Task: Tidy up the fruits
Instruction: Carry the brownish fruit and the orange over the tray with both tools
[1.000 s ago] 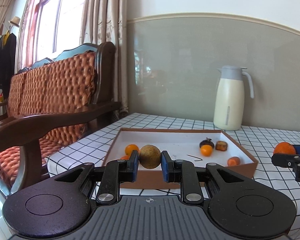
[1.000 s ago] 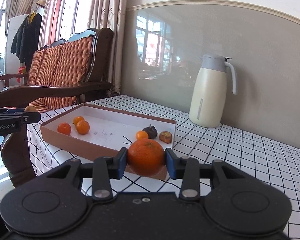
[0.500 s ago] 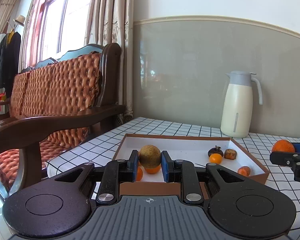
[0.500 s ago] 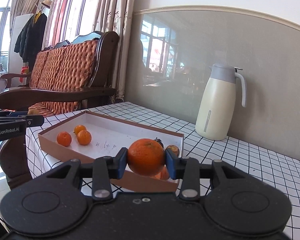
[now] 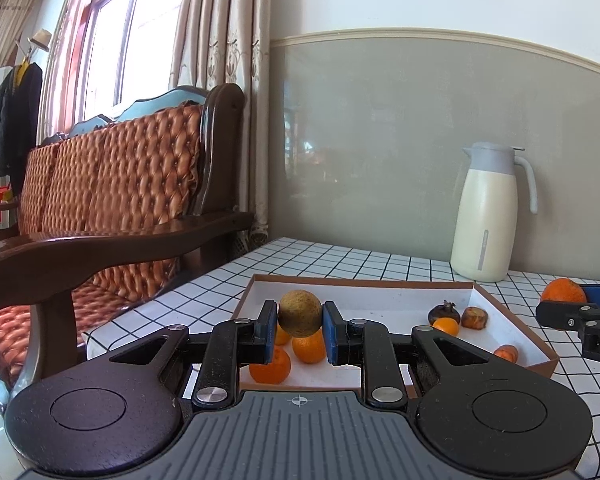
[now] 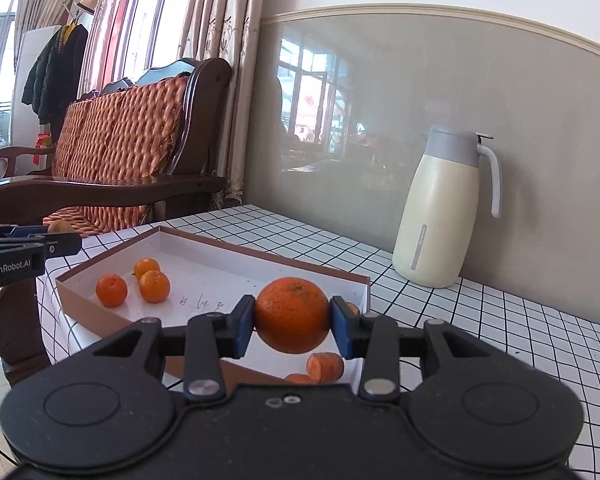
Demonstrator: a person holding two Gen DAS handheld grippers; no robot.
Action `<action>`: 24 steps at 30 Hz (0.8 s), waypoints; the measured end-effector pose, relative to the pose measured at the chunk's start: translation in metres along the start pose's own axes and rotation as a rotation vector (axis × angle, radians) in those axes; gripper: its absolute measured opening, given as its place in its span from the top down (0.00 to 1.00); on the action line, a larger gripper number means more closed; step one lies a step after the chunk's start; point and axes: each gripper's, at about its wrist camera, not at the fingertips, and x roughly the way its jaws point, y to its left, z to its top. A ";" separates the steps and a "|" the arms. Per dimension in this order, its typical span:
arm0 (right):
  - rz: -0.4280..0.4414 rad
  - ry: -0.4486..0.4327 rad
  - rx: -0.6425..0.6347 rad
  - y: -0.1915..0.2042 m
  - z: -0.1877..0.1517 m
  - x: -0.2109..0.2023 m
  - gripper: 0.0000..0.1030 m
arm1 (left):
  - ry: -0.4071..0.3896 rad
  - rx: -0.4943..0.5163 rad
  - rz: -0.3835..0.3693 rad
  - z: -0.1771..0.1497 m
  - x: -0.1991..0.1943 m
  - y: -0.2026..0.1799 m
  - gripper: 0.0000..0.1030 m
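My left gripper (image 5: pixel 300 322) is shut on a round brown-green fruit (image 5: pixel 300 318) and holds it above the near left part of a shallow brown box (image 5: pixel 360 280) with a white floor. My right gripper (image 6: pixel 293 320) is shut on a large orange (image 6: pixel 293 314) above the box's near right corner (image 6: pixel 364 280). Small oranges (image 6: pixel 154 286) lie at the box's left end. A dark mangosteen (image 5: pixel 443 313), a small orange (image 5: pixel 446 326) and brown pieces (image 5: pixel 475 317) lie at its right end. The right gripper with its orange also shows in the left wrist view (image 5: pixel 563 290).
A cream thermos jug (image 5: pixel 485 216) stands at the back of the checked table (image 6: pixel 480 320) by the wall. A wooden sofa with orange cushions (image 5: pixel 112 184) stands close to the table's left edge. The left gripper's body shows in the right wrist view (image 6: pixel 16 252).
Both grippers have moved forward with their fruits, from before the box's near edge to over the box. Both grips are unchanged.
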 end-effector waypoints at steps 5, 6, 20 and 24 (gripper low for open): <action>-0.002 0.007 0.001 0.001 0.001 0.008 0.69 | 0.007 0.001 0.001 0.002 0.011 -0.001 0.77; -0.003 0.007 0.001 0.001 0.001 0.010 0.69 | 0.010 0.001 0.000 0.002 0.014 -0.001 0.77; -0.020 0.016 0.027 -0.007 0.005 0.032 0.69 | 0.010 0.003 -0.006 0.008 0.036 -0.008 0.77; -0.015 0.016 0.029 -0.008 0.005 0.034 0.69 | 0.015 0.004 -0.005 0.009 0.043 -0.009 0.77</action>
